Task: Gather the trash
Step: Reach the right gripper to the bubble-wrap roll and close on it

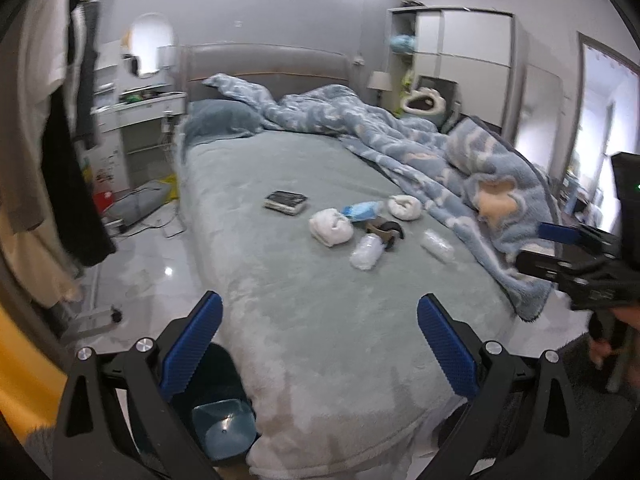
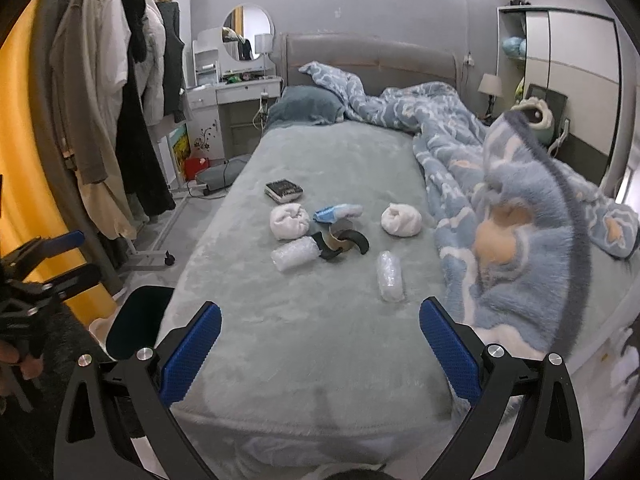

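Note:
Trash lies mid-bed: two clear crumpled plastic bottles [image 2: 295, 253] [image 2: 390, 275], two white wads [image 2: 289, 222] [image 2: 401, 219], a blue mask [image 2: 338, 213] and a tape roll with a black strip [image 2: 343, 242]. They also show in the left wrist view, with the bottles [image 1: 365, 252] [image 1: 437, 245] and a wad [image 1: 331, 227]. A dark bin [image 1: 222, 424] stands at the bed's foot corner, also in the right wrist view [image 2: 134, 326]. My left gripper [image 1: 319, 320] and right gripper [image 2: 320, 326] are both open and empty, above the foot of the bed.
A grey bed [image 2: 320, 360] carries a black book [image 2: 283, 191] and a bunched blue blanket [image 2: 516, 216] on its right side. A clothes rack [image 2: 120, 120] stands left. A vanity desk [image 2: 236, 88] and a wardrobe [image 2: 572, 80] stand at the back.

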The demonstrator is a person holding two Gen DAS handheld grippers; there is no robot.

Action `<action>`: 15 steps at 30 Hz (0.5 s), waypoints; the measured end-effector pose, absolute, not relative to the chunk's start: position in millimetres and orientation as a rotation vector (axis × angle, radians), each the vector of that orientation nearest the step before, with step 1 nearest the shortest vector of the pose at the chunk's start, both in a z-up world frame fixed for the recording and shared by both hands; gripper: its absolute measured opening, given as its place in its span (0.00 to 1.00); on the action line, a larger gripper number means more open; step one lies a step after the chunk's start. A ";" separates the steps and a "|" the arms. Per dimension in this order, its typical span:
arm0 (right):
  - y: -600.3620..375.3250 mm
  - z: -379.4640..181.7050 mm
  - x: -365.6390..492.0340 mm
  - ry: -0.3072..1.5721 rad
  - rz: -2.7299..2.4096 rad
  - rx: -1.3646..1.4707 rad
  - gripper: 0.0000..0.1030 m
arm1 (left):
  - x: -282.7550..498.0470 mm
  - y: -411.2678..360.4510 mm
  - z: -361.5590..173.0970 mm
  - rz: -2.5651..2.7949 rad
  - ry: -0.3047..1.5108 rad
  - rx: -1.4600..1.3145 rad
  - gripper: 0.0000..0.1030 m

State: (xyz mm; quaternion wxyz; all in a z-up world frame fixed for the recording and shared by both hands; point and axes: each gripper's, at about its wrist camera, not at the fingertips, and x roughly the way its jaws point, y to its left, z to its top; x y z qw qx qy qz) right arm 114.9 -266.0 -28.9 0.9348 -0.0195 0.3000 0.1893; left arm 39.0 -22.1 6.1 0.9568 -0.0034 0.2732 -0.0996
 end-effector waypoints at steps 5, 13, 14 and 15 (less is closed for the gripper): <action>-275.4 -43.2 151.6 0.657 0.398 -0.031 0.94 | 68.9 -28.6 2.7 -0.266 0.574 0.031 0.96; -270.7 -75.2 214.5 0.738 0.368 -0.066 0.74 | 126.3 -36.6 -11.1 -0.384 0.622 0.078 0.96; -271.4 -79.1 220.5 0.748 0.368 -0.068 0.72 | 132.5 -38.3 -13.0 -0.402 0.624 0.083 0.96; -265.2 -81.6 225.5 0.756 0.365 -0.070 0.72 | 136.7 -39.7 -14.7 -0.413 0.625 0.090 0.96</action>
